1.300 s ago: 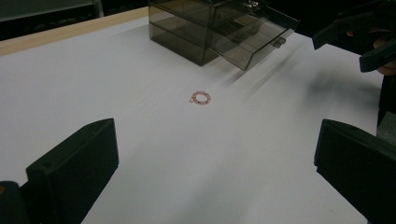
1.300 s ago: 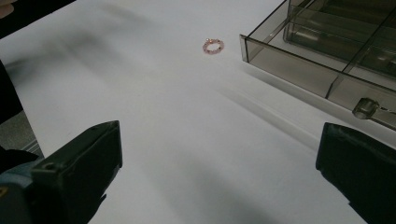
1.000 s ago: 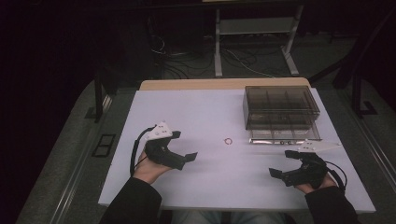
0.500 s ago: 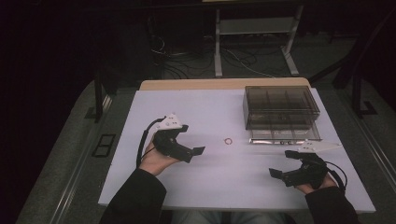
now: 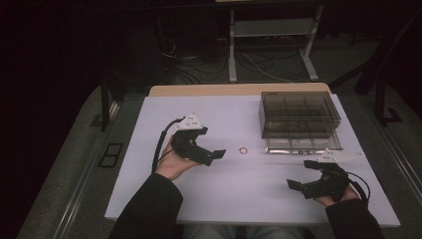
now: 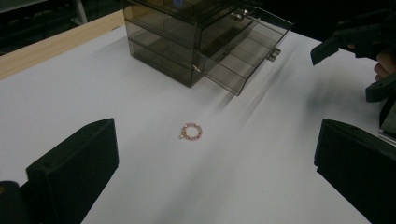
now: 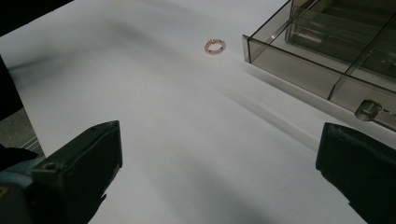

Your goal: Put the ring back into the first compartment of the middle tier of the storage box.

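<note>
At twelve o'clock from my left gripper (image 6: 212,161), jaws spread wide, lies the pink bead ring (image 6: 191,131), untouched. My right gripper (image 5: 303,174), jaws also apart, rests at five o'clock on the table (image 5: 149,174).

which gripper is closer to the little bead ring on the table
Left. The left gripper sits just beside the bead ring, jaws open and aimed at it. The right gripper is farther off, nearer the person, by the open drawer.

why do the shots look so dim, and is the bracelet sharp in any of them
High view: lit table, black surroundings, bracelet a tiny faint ring. Left gripper view: bracelet fairly sharp, beads visible, soft streaky shadows near the box. Right gripper view: bracelet small and softer.
</note>
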### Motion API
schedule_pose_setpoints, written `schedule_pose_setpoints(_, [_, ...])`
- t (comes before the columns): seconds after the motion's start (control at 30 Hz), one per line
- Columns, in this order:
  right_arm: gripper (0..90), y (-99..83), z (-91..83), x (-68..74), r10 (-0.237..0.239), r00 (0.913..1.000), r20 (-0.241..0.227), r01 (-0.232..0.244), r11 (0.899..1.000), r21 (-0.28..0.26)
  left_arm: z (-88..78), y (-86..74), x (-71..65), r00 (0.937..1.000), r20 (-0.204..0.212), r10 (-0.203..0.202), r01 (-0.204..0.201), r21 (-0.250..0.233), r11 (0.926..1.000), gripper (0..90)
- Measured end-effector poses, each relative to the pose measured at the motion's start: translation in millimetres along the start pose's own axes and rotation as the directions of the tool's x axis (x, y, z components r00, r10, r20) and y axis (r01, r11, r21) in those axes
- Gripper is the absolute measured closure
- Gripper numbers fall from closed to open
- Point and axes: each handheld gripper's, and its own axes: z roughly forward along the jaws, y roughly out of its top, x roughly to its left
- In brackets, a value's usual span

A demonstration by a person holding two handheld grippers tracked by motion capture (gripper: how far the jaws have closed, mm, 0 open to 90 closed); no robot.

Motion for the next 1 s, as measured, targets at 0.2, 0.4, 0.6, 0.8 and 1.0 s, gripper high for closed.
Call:
schedule_pose_setpoints(0.2, [0.0,0.0,0.3,-0.2,0.000,1.0000,-0.002,0.000,1.000,0.006,6.7,3.2,1.6,0.9999,0.001,-0.016,0.016,-0.011,0.9998,0.0])
schedule_pose_setpoints(0.4, [0.0,0.1,0.7,-0.4,-0.003,1.0000,-0.001,0.003,1.000,0.004,14.5,2.8,4.7,0.9986,-0.007,-0.053,0.053,-0.025,0.9983,0.0])
schedule_pose_setpoints(0.6, [0.0,0.0,0.7,-0.9,-0.001,1.0000,-0.002,0.001,1.000,0.003,22.6,3.2,7.8,0.9955,-0.021,-0.092,0.091,-0.049,0.9947,0.0])
schedule_pose_setpoints(0.8, [0.0,-0.1,1.4,-1.0,-0.005,1.0000,-0.003,0.005,1.000,0.007,31.4,3.0,11.5,0.9907,-0.039,-0.130,0.128,-0.070,0.9894,0.0])
schedule_pose_setpoints(1.0, [0.0,-0.2,1.7,-0.8,-0.005,1.0000,-0.004,0.005,1.000,0.011,42.1,1.4,13.6,0.9866,-0.051,-0.155,0.151,-0.074,0.9858,0.0])
